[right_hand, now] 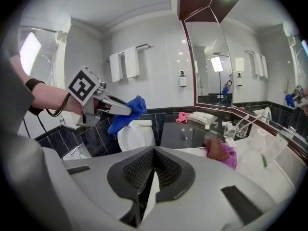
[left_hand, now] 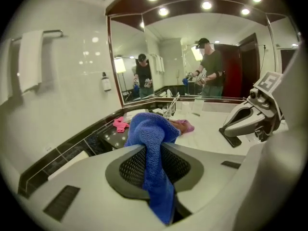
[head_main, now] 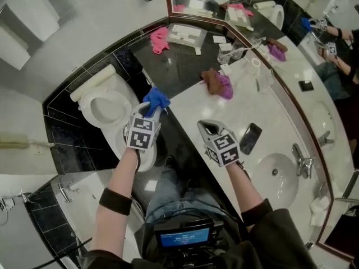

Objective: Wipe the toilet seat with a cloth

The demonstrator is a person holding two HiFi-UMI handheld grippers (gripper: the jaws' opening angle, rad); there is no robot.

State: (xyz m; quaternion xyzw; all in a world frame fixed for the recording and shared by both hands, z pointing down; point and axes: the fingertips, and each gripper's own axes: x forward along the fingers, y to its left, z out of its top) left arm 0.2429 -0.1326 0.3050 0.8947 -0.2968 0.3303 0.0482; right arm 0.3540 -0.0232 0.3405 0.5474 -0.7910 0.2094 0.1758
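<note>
White stone forms the long surface (head_main: 280,111), which curves beneath the mirror (head_main: 314,49) and holds a sunken basin (head_main: 275,175). Past its left end the white toilet (head_main: 84,102) stands in a corner of black tile, with the toilet seat (head_main: 124,106) ringing the bowl. The left gripper (head_main: 151,110) hangs in the air between the toilet and the surface's edge, its 2 fingers clamped on the blue cloth (head_main: 157,100). The cloth runs down between the mesh pads, bunches in a thick fold beyond the fingertips and trails a strip back toward the handle, clear of the seat. The right gripper (head_main: 208,129) hovers over the near edge of the surface, fingers drawn together and empty. A heap of brown and purple cloths (head_main: 217,84) lies farther along the surface, a pink cloth (head_main: 160,39) sits on the black ledge, a dark phone (head_main: 250,138) rests beside the basin, and 2 glasses (head_main: 230,52) stand near the mirror. Each gripper's cube shows black-and-white square markers without letters. The lit screen (head_main: 184,237) at the person's chest carries text too small to read.
</note>
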